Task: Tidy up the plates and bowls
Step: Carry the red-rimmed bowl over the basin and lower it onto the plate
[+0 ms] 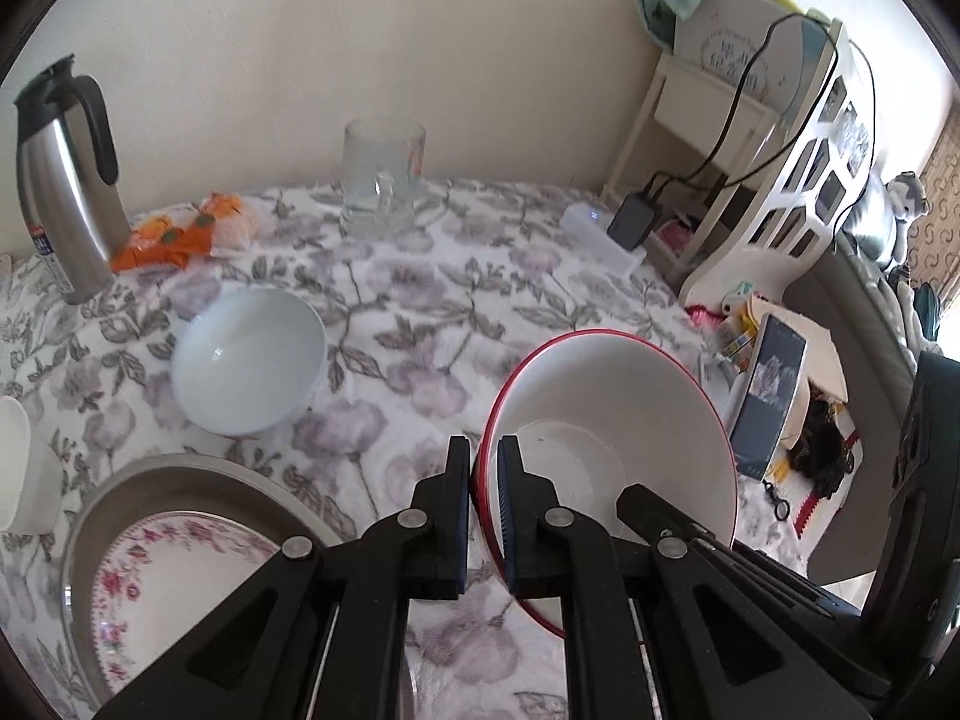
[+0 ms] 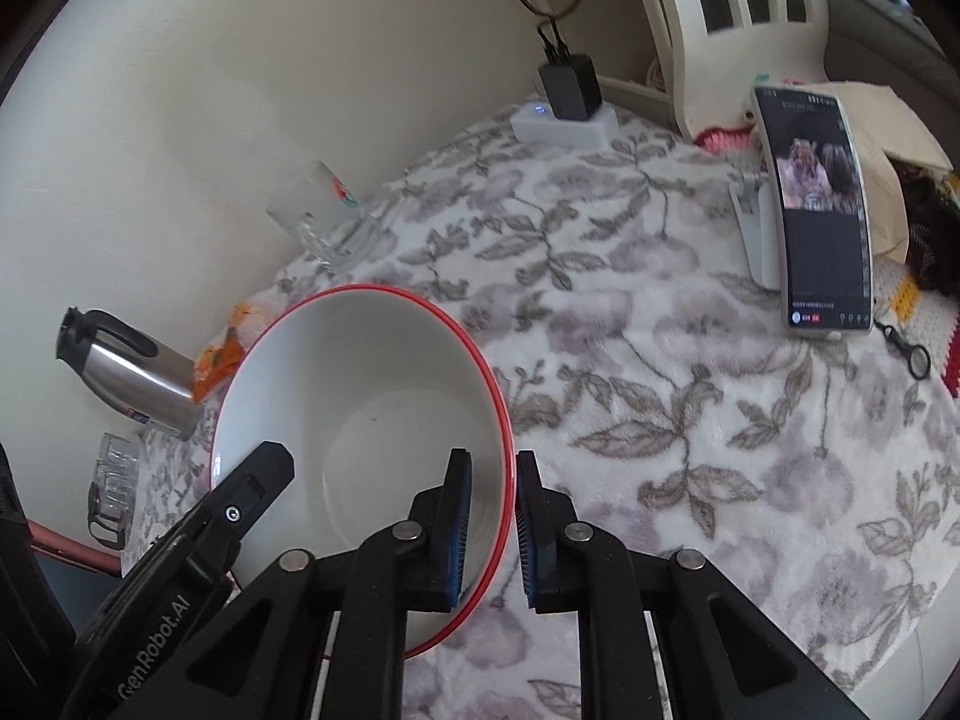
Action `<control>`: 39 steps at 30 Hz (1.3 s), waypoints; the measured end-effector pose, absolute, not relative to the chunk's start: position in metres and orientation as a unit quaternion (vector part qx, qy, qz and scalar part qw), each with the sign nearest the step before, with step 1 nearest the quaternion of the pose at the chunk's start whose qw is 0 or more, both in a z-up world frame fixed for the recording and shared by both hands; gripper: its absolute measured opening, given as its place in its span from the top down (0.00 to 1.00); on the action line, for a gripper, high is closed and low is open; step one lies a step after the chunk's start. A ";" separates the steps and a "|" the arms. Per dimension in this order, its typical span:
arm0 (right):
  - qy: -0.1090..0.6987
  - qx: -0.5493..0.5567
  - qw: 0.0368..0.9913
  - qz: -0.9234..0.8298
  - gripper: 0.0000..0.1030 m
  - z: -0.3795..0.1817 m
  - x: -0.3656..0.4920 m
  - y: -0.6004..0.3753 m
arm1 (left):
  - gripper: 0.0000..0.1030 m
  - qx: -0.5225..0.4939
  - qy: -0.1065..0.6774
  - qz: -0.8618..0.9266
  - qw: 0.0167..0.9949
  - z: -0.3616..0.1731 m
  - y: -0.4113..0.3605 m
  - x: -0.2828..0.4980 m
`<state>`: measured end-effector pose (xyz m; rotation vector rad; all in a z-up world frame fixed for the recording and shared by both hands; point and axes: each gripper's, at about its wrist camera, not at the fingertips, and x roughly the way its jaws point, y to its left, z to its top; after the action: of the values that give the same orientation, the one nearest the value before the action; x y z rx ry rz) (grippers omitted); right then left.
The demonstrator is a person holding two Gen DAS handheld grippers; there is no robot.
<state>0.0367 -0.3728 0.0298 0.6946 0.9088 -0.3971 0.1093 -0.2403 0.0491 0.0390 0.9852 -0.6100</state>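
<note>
Both tongs [image 1: 483, 510] [image 2: 492, 525] on red-rimmed bowl [image 2: 360, 396] rim (opposite sides)

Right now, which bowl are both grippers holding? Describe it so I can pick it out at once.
Start from the round table with the grey flowered cloth, then look at its near side, right of the flowered plate. The bowl is there, tilted, with the left gripper and right gripper each clamped on its edge. Unlike the plain white bowl nearby, it has a red rim.
</note>
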 end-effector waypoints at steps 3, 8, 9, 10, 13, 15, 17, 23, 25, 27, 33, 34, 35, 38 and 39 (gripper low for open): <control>0.419 0.319 0.830 -0.183 0.85 0.041 0.036 -0.365 | 0.91 0.011 0.459 -0.287 0.841 0.060 -0.231 0.107; 0.416 0.310 0.838 -0.169 0.85 0.048 0.038 -0.351 | 0.91 -0.010 0.457 -0.276 0.845 0.067 -0.213 0.106; 0.418 0.308 0.839 -0.166 0.85 0.048 0.039 -0.348 | 0.91 -0.015 0.459 -0.273 0.845 0.067 -0.209 0.106; 0.420 0.304 0.839 -0.163 0.85 0.048 0.040 -0.344 | 0.91 -0.023 0.462 -0.270 0.845 0.066 -0.204 0.107; 0.427 0.296 0.841 -0.155 0.85 0.046 0.042 -0.333 | 0.91 -0.041 0.468 -0.263 0.843 0.065 -0.190 0.109; 0.432 0.294 0.840 -0.147 0.85 0.045 0.043 -0.325 | 0.91 -0.050 0.471 -0.257 0.843 0.064 -0.180 0.109; 0.437 0.289 0.840 -0.138 0.85 0.044 0.046 -0.318 | 0.91 -0.059 0.473 -0.251 0.842 0.062 -0.170 0.110; 0.452 0.282 0.839 -0.111 0.85 0.039 0.053 -0.290 | 0.91 -0.085 0.480 -0.232 0.842 0.061 -0.137 0.113; 0.454 0.278 0.840 -0.103 0.85 0.040 0.055 -0.280 | 0.91 -0.093 0.481 -0.224 0.842 0.062 -0.125 0.114; 0.456 0.273 0.841 -0.096 0.85 0.041 0.057 -0.271 | 0.91 -0.100 0.482 -0.216 0.843 0.062 -0.113 0.113; 0.469 0.257 0.842 -0.076 0.85 0.041 0.063 -0.241 | 0.91 -0.114 0.486 -0.195 0.844 0.061 -0.082 0.111; 0.471 0.256 0.841 -0.073 0.85 0.040 0.064 -0.237 | 0.91 -0.116 0.487 -0.192 0.844 0.060 -0.078 0.111; 0.474 0.253 0.840 -0.070 0.85 0.039 0.064 -0.234 | 0.91 -0.119 0.489 -0.189 0.843 0.059 -0.073 0.111; 0.482 0.244 0.839 -0.064 0.85 0.037 0.066 -0.223 | 0.91 -0.124 0.494 -0.182 0.841 0.056 -0.063 0.110; 0.485 0.241 0.838 -0.063 0.85 0.036 0.067 -0.219 | 0.91 -0.127 0.497 -0.179 0.840 0.054 -0.058 0.109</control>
<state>0.0666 -0.2194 0.0360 0.5089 1.0258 -0.1329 0.1086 -0.0579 0.0537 -0.2695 1.0502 -0.3786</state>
